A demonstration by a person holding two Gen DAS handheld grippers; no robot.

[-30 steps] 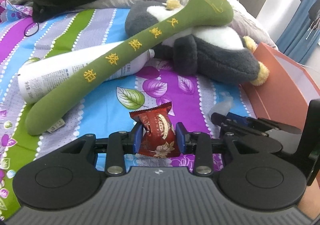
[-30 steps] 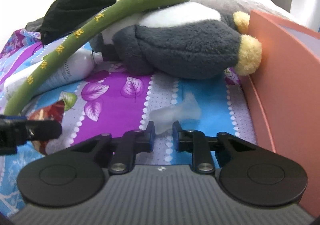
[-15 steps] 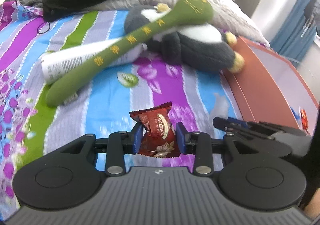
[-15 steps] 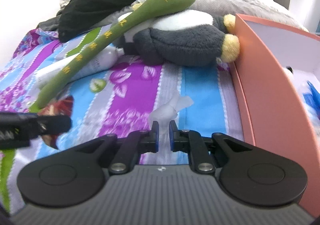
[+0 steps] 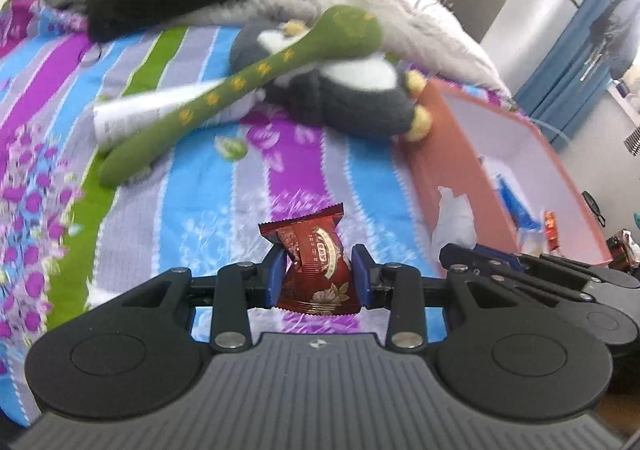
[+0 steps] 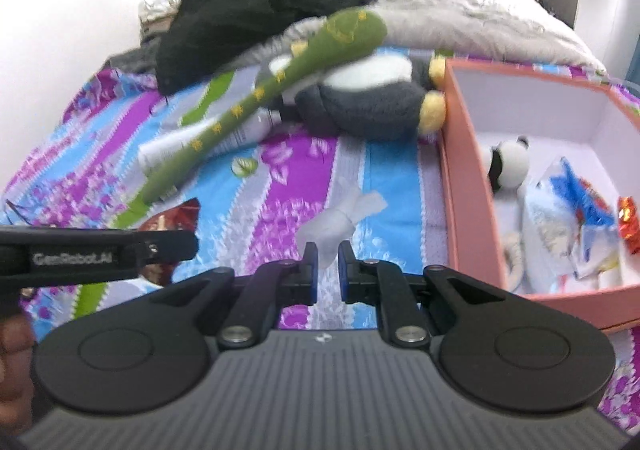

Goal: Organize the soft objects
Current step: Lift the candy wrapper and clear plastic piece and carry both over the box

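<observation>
Where plush penguin (image 6: 360, 106) abuts box (image 6: 466, 186), bottle (image 6: 188, 146) beside

Plush penguin (image 5: 360, 98) & green plush stick (image 5: 248, 78) motion-blurred; stick's gold lettering unreadable.

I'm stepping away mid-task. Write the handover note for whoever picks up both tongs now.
Left tongs: shut on a dark red foil snack packet, held above the bed.
Right tongs: shut on a small translucent white wrapped piece.
Pink cardboard box, on the right: already holds a small panda plush, a blue-white packet and an orange-red candy.
Left on the striped bedspread: long green plush stick, grey-white plush toy, white tube.
Next, probably: drop both held items into the box.
</observation>
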